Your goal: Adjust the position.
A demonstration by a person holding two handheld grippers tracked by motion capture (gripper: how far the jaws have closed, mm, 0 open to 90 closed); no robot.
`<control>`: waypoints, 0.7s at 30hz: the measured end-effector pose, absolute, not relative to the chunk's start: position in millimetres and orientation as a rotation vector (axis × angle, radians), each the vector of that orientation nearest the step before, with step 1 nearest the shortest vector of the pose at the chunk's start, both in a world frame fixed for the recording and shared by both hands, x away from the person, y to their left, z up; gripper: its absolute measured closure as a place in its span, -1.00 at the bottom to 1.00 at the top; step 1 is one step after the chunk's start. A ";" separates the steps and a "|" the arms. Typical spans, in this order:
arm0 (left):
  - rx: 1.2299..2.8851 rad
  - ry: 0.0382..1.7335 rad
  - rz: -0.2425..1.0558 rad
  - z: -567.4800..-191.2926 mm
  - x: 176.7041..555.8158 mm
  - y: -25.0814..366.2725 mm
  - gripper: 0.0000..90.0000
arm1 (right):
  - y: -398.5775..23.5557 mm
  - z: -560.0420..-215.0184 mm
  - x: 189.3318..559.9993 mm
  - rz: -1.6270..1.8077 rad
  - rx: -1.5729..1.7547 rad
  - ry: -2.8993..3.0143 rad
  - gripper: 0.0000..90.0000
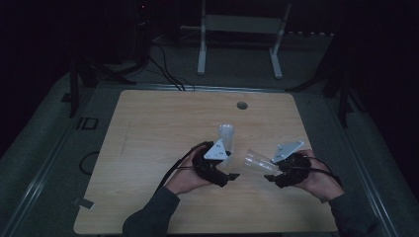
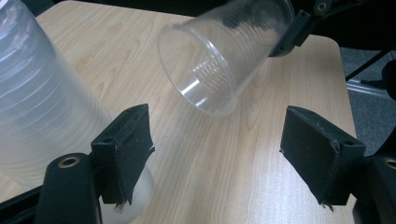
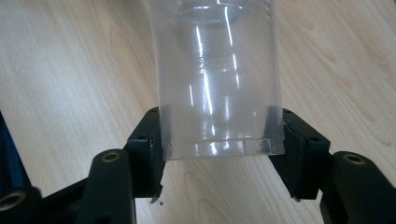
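A person seated at a pale wooden table (image 1: 148,143) works two hand-held grippers over a set of clear plastic cups. The right gripper (image 3: 219,140) is clamped on the base of a single clear cup (image 3: 217,79), its two black jaws pressing the cup's sides just above the bottom; in the high view that cup (image 1: 258,161) lies tilted on its side in the air, its open mouth turned toward the left gripper (image 1: 232,176). Seen along the left gripper (image 2: 217,147), the held cup (image 2: 224,51) hangs above the table with its rim facing the camera, clear of both jaws. The left gripper's jaws stand apart with bare tabletop between them and nothing in their grasp. Just beside its left-hand jaw stands a stack of cups (image 2: 42,93), mouth down on the table, which in the high view rises behind the grey plate on that gripper (image 1: 226,133). Both forearms come in from the near edge
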State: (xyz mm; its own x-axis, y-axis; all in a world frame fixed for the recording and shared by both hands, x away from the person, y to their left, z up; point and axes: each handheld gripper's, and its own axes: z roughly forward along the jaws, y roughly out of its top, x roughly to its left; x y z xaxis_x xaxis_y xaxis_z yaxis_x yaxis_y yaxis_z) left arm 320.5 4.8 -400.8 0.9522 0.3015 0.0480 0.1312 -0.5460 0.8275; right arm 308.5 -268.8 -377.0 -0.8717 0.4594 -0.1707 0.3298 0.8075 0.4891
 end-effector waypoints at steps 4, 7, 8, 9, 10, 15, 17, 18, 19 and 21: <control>2.152 0.306 0.224 -401.1 320.8 5.0 -0.46 | -271.9 -376.2 307.6 0.688 0.641 2.678 -0.07; 2.145 0.311 0.218 -401.7 320.6 4.2 -0.46 | -273.9 -375.8 306.9 0.711 0.667 2.656 -0.07; 2.143 0.313 0.215 -401.9 320.5 3.7 -0.46 | -274.6 -375.7 306.5 0.719 0.678 2.647 -0.07; 2.143 0.313 0.215 -401.9 320.6 3.5 -0.46 | -275.2 -375.7 306.4 0.726 0.682 2.641 -0.07; 2.143 0.314 0.215 -402.0 320.6 3.3 -0.46 | -275.7 -375.7 306.2 0.732 0.687 2.635 -0.07; 2.142 0.316 0.214 -401.8 320.8 3.2 -0.46 | -277.9 -375.2 305.5 0.775 0.724 2.598 -0.07; 2.143 0.316 0.216 -401.9 321.0 3.3 -0.46 | -278.5 -375.1 305.2 0.790 0.732 2.583 -0.07; 2.142 0.317 0.213 -401.9 321.0 3.3 -0.46 | -279.0 -374.9 305.1 0.798 0.736 2.577 -0.07; 2.139 0.317 0.211 -401.9 321.1 3.3 -0.46 | -279.4 -374.8 304.7 0.806 0.742 2.572 -0.07; 2.135 0.320 0.209 -402.0 321.0 3.1 -0.46 | -279.7 -374.6 304.1 0.822 0.749 2.558 -0.07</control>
State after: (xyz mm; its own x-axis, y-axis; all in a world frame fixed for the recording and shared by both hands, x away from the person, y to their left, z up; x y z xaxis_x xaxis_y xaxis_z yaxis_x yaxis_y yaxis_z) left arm 321.0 3.1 -402.0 0.9513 0.3070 0.0263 0.1475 -0.5288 0.8358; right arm 304.1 -279.7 -374.6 -0.7988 0.5791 -0.1631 0.3756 0.6918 0.6167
